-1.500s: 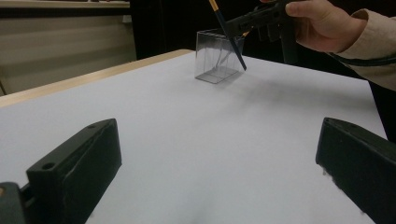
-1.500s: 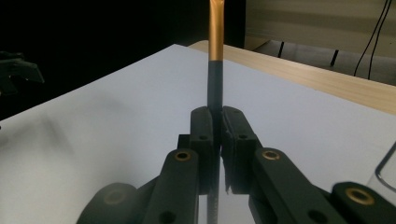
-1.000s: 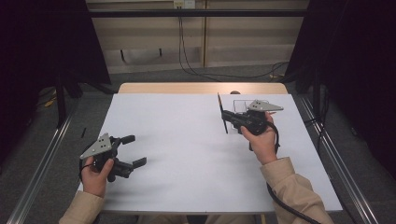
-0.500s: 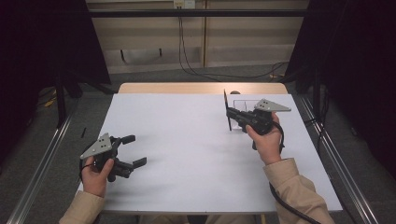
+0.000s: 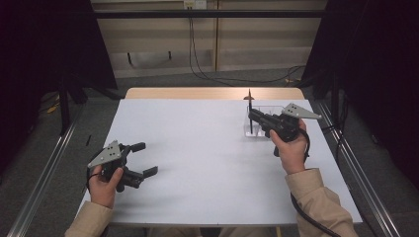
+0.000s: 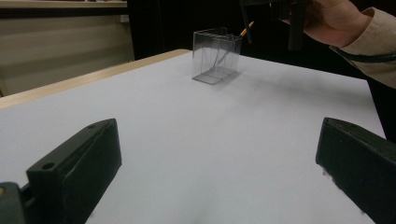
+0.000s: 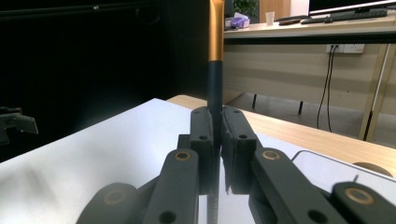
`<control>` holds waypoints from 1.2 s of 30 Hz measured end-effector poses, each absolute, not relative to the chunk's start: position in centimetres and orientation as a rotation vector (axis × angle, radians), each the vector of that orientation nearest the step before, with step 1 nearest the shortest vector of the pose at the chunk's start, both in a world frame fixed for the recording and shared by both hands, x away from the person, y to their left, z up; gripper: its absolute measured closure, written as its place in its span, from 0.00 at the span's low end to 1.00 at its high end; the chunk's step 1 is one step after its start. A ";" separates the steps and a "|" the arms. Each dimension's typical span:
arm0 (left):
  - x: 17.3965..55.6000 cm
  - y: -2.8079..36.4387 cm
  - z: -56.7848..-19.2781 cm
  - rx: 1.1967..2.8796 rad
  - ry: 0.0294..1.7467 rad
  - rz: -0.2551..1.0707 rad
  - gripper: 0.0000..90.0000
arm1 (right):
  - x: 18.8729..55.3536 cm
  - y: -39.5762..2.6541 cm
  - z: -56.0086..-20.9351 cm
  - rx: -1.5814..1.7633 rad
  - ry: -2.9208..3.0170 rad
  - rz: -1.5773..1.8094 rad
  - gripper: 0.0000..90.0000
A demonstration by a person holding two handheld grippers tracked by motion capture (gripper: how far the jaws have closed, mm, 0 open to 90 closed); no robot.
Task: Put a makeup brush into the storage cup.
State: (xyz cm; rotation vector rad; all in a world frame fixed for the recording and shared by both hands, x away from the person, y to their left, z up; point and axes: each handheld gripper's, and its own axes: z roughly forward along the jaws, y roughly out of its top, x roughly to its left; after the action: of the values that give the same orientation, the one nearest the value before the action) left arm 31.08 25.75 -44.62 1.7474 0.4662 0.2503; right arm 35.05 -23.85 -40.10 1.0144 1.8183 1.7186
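Note:
My right gripper [image 5: 253, 116] is shut on a thin brush [image 5: 250, 106] with a dark handle and a gold band [image 7: 215, 37], and holds it upright. It hangs over the left end of a clear plastic box [image 5: 258, 133] at the table's back right. Through the box wall [image 6: 216, 56] the brush's lower end seems to reach inside. My left gripper [image 5: 141, 159] rests open near the front left of the white table [image 5: 197, 148], held by a hand. Nothing lies between its black jaws, as the left gripper view [image 6: 217, 163] also shows.
A bare wooden strip [image 5: 212, 93] runs along the table's far edge. Metal rails [image 5: 44, 163] flank the table on both sides. Cables [image 5: 197, 64] hang at the back wall. The right gripper's cable [image 5: 309, 222] trails past the sleeve.
The right gripper has carried the brush to the right and slightly up, from left of the clear box to over it. The left gripper has stayed still.

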 end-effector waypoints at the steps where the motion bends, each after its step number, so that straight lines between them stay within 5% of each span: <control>1: 31.1 25.7 -44.6 1.746 0.468 0.248 0.00 | 35.0 -24.0 -40.0 1.013 1.814 1.718 0.94; 36: 31.1 25.7 -44.5 1.741 0.464 0.250 0.00 | 35.6 -27.5 -38.3 1.053 1.672 1.673 0.94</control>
State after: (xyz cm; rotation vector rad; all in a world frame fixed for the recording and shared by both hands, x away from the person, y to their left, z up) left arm 31.13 25.69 -44.52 1.7409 0.4642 0.2504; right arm 35.56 -27.55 -38.26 1.0526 1.6719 1.6734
